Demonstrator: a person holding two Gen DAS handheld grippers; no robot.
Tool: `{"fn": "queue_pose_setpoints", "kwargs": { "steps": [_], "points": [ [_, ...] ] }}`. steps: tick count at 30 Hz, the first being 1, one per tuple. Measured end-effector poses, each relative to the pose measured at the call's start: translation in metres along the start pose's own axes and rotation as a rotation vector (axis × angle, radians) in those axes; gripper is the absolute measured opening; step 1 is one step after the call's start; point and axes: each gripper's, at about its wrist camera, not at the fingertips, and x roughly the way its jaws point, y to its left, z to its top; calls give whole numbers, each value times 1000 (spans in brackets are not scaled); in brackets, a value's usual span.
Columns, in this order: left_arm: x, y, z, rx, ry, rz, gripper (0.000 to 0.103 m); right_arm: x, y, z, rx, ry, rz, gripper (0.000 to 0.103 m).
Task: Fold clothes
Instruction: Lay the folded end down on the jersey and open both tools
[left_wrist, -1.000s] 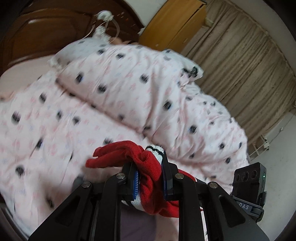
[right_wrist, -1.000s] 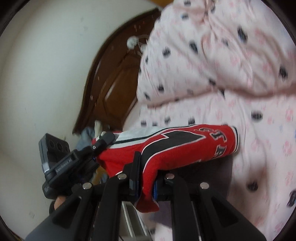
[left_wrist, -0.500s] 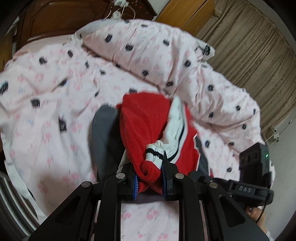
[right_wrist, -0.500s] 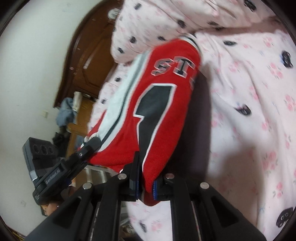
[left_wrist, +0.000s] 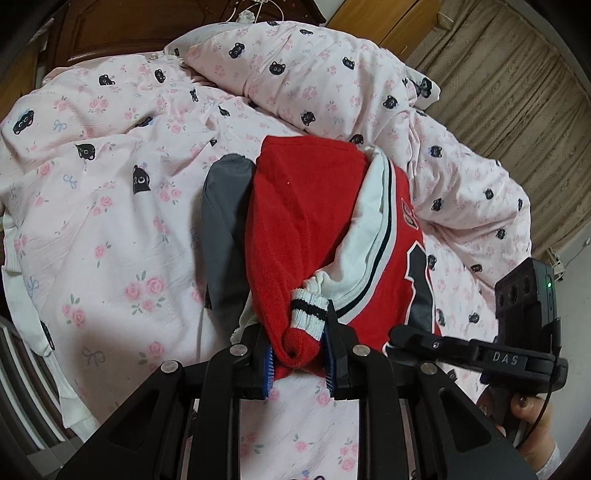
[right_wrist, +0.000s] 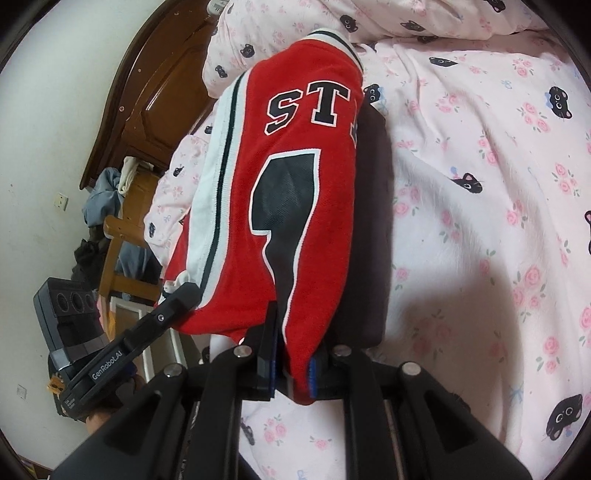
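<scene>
**Q:** What are you holding, and how many things are there?

**A:** I am holding two grippers, one in each hand. Both are pinching the same garment: one red jersey (left_wrist: 303, 229) with white and black stripes, lying folded on a bed. My left gripper (left_wrist: 298, 363) is pinching a bunched red sleeve end with a white-and-black ribbed cuff (left_wrist: 308, 312); its jaws are easing apart, the cloth still pressed between the blue pads. My right gripper (right_wrist: 291, 373) is pinching the jersey's near red edge, and its jaws are also easing apart with the fabric between them.

**Q:** What is lying under the jersey?

**A:** One dark grey garment (left_wrist: 225, 236) is lying beneath it, showing along the jersey's left side in the left view. Both are resting on a pink bedsheet (left_wrist: 110, 266) printed with roses and black cat faces. One pillow (left_wrist: 314, 70) in the same print is lying just beyond the jersey.

**Q:** Can any writing be read?

**A:** Yes. The jersey is showing black letters outlined in white, "ST" (right_wrist: 310, 107), with a further letter folded out of sight, above a large black numeral "1" (right_wrist: 284, 206). In the left view, my right gripper's side is reading "DAS" (left_wrist: 505, 358). In the right view, my left gripper's side is reading "GenRobot.AI" (right_wrist: 106, 365).
</scene>
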Motion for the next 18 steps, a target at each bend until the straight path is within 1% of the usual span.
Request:
{"fn": "queue_pose_setpoints", "kwargs": {
  "steps": [3,4,5,6,7,8,10,13,16,18],
  "points": [
    [-5,5,-3,-8,-5,-7,28,-5,-5,-1,15,-19,-8,20],
    [-7,6,-4,-7,-5,-2,30,-8,-6,-1,15,-25,-22,26],
    [-9,7,-5,-10,-6,1,31,-11,-7,-1,14,-32,-37,36],
    [-12,9,-6,-15,-9,-1,32,-15,-10,-2,15,-39,-63,43],
    [-16,11,-6,-22,-13,-1,33,-19,-12,-3,15,-47,-79,48],
    [-20,13,-6,-29,-20,3,33,-24,-14,-3,7,-58,-94,48],
    [-29,17,-6,-45,-35,12,50,-34,-15,-3,-13,-82,-132,48],
    [-46,18,-4,-54,-87,30,50,-50,-4,2,-73,-145,-203,48],
    [-53,5,5,-20,-124,2,50,-56,18,10,-139,-201,-216,48],
    [-51,-6,13,4,-133,-24,50,-57,31,17,-180,-220,-213,43]
  ]
}}
